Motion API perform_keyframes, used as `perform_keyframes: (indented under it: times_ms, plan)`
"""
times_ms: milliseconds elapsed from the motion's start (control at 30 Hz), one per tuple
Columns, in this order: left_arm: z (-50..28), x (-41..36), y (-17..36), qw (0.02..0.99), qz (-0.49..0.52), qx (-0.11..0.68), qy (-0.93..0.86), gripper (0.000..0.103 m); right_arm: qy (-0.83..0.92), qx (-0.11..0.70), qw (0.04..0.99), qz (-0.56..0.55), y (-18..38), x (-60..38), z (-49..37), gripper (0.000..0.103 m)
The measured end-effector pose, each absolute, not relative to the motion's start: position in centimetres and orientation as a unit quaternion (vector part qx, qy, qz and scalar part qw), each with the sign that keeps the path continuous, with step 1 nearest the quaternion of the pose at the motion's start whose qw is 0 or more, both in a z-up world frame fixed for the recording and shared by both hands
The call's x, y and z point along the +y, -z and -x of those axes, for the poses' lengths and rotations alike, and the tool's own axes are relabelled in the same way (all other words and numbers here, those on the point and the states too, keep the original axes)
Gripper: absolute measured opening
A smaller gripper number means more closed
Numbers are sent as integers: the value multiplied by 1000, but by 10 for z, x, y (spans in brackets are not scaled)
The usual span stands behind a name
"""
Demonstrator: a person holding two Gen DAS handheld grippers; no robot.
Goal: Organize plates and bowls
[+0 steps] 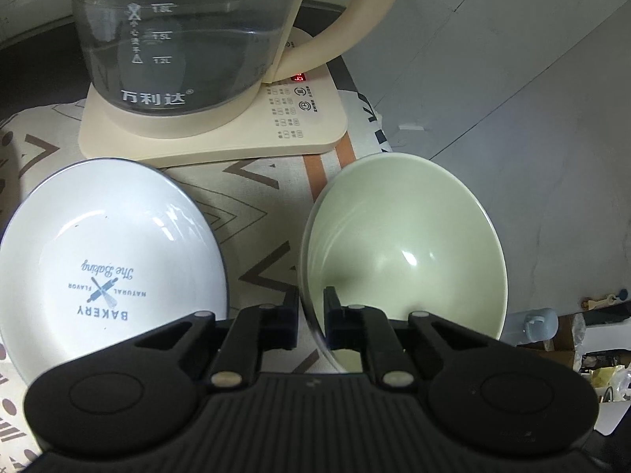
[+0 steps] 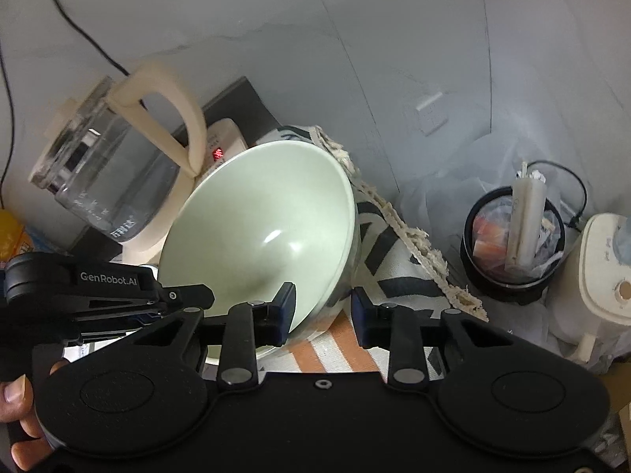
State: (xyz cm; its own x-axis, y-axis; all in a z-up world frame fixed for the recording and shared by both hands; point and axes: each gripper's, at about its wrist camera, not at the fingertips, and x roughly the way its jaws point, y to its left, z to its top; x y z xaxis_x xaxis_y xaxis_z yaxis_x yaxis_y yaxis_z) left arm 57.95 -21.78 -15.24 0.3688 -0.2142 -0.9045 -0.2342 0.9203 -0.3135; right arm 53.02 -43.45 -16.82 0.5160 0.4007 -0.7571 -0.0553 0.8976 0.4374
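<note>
A pale green bowl (image 1: 402, 244) stands on a patterned cloth near the table's right edge. My left gripper (image 1: 313, 311) is shut on its near left rim, one finger inside and one outside. A white plate (image 1: 98, 244) printed "BAKERY" lies to the left of the bowl, apart from it. In the right wrist view the green bowl (image 2: 268, 228) fills the middle. My right gripper (image 2: 323, 309) straddles its near rim with its left finger inside; a slit of cloth shows between the bowl and the outer pad. The left gripper (image 2: 201, 298) reaches in from the left.
A glass kettle (image 1: 185, 39) on a cream base (image 1: 221, 130) stands just behind the plate and bowl. The cloth's fringed edge (image 2: 398, 216) marks the table's right side. Below it stand a black bin (image 2: 512, 244) and a white appliance (image 2: 603, 272). A hand (image 2: 19, 406) holds the left gripper.
</note>
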Motion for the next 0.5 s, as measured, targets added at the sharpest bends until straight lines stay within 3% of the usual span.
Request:
perform_keyframes:
  times_ms: [500]
  plan:
    - [-544,-205,105,825,198,529,23,11,-130,431,874,-182,128,-431,-486,30]
